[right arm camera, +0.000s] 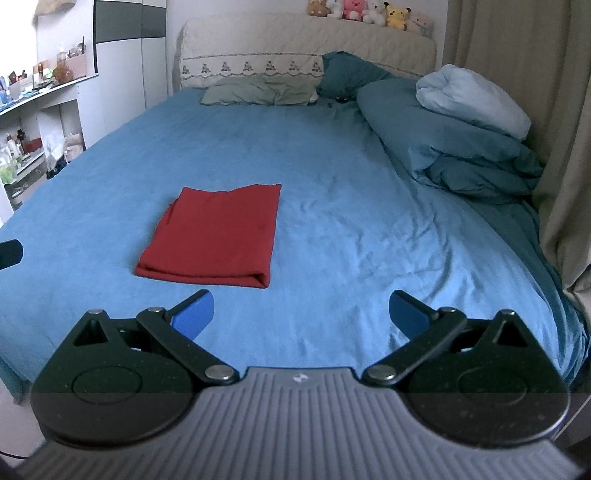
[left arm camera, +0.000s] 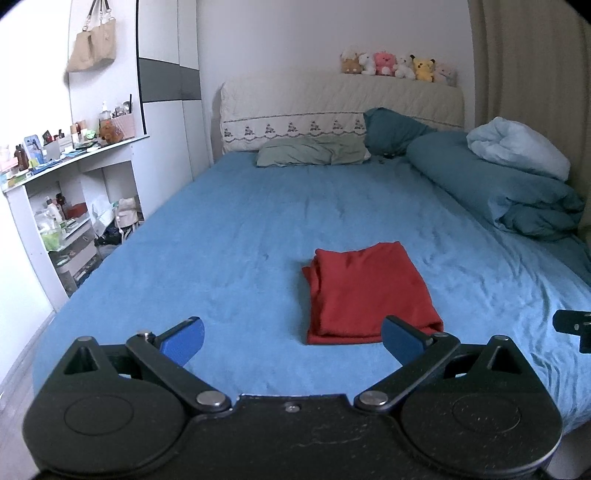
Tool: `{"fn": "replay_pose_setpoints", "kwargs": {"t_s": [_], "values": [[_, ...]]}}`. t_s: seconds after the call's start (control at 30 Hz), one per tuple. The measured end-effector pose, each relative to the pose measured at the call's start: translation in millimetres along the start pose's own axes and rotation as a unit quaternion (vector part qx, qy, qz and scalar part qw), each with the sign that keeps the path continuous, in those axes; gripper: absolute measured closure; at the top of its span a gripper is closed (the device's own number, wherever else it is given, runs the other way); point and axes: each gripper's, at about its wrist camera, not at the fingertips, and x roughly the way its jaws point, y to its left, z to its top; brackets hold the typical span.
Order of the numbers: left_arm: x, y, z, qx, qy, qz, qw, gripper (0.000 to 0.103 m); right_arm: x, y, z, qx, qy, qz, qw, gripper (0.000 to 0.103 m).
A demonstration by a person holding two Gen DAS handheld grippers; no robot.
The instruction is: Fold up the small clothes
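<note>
A red garment (left arm camera: pixel 365 291) lies folded into a neat rectangle on the blue bed sheet (left arm camera: pixel 240 229). It also shows in the right wrist view (right arm camera: pixel 218 236), left of centre. My left gripper (left arm camera: pixel 291 339) is open and empty, hovering just short of the garment's near edge. My right gripper (right arm camera: pixel 301 314) is open and empty, to the right of the garment and nearer the bed's foot. A bit of the right gripper shows at the left wrist view's right edge (left arm camera: pixel 572 326).
A teal duvet (right arm camera: pixel 454 147) with a light blue blanket (right arm camera: pixel 472 99) is piled along the bed's right side by the curtain (right arm camera: pixel 535 110). Pillows (right arm camera: pixel 258 92) lie at the headboard, with plush toys (right arm camera: pixel 369 11) above. A cluttered white shelf unit (left arm camera: pixel 66 192) stands left of the bed.
</note>
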Motion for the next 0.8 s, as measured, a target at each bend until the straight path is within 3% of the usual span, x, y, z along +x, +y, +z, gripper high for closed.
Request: {"fn": "replay_pose_setpoints", "kwargs": {"t_s": [0.8], "values": [[-1.8, 7.0, -0.8, 0.010, -0.003, -0.004, 0.9999, 0.000, -2.2, 2.5, 0.0, 0.005, -0.001, 0.001, 1.000, 0.000]]}}
